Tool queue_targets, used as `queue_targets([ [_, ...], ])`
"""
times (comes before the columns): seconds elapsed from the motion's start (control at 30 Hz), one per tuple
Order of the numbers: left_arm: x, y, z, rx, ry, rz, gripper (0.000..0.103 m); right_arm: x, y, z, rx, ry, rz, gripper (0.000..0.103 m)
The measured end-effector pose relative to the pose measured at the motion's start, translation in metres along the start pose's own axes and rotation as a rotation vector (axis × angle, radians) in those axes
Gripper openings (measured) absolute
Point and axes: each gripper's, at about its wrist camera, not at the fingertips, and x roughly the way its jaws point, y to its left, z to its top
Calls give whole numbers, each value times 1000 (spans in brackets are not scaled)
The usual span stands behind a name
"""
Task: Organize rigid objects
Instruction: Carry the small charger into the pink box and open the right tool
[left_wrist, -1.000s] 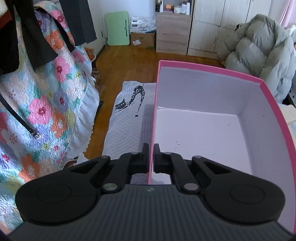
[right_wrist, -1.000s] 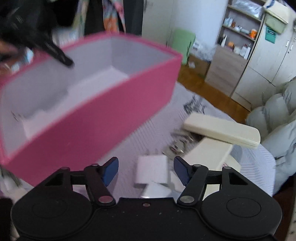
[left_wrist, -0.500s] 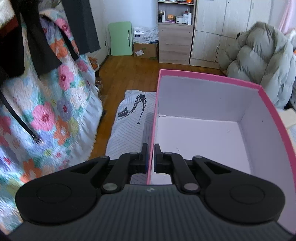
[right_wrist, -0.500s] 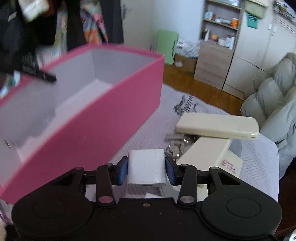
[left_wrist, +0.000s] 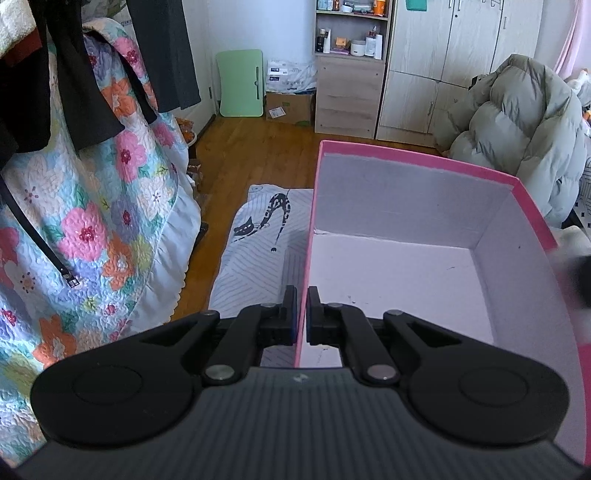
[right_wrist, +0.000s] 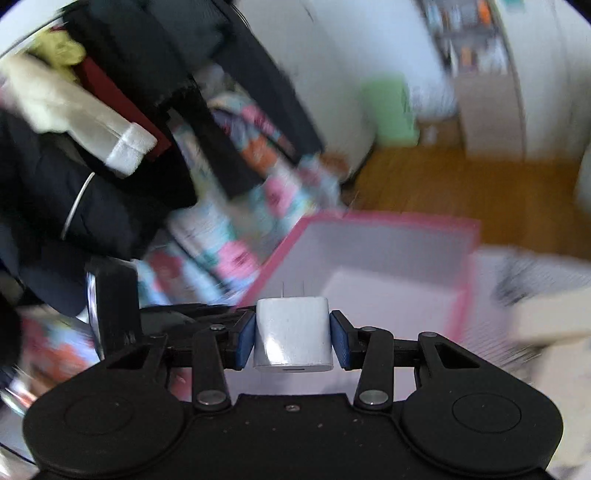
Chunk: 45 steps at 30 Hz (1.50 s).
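My left gripper (left_wrist: 301, 314) is shut on the left wall of a pink box (left_wrist: 424, 162) with a white, empty inside, and holds it up. My right gripper (right_wrist: 293, 338) is shut on a white plug adapter (right_wrist: 293, 332), prongs pointing forward, above the near edge of the pink box (right_wrist: 388, 221). The right wrist view is blurred by motion. A dark blur at the box's right rim in the left wrist view (left_wrist: 580, 273) is too smeared to identify.
A floral quilt (left_wrist: 92, 221) and dark hanging clothes (left_wrist: 74, 74) are on the left. A grey cat-print cloth (left_wrist: 258, 251) lies under the box. A grey puffer jacket (left_wrist: 517, 129) sits at right. Cream boxes (right_wrist: 546, 321) blur at right in the right wrist view.
My right gripper closed on the white adapter, lifted it and swung left over the pink box. My left gripper kept its hold on the box wall.
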Motion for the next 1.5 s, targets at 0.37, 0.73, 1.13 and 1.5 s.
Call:
queue_targets([
  [0.37,8,4,4,-21,28,-27,3,167,-55,24,323,211,-109,48],
  [0.73,6,3,2,-19,25,-24,3,145,-47,17,430,154,10,66],
  [1.13,4,-8,1,29,13,26,5,-68,-30,-41,84,-1,-132,66],
  [1.5,2,-10,0,29,7,31,5,-99,-71,-134,-19,11,-475,66],
])
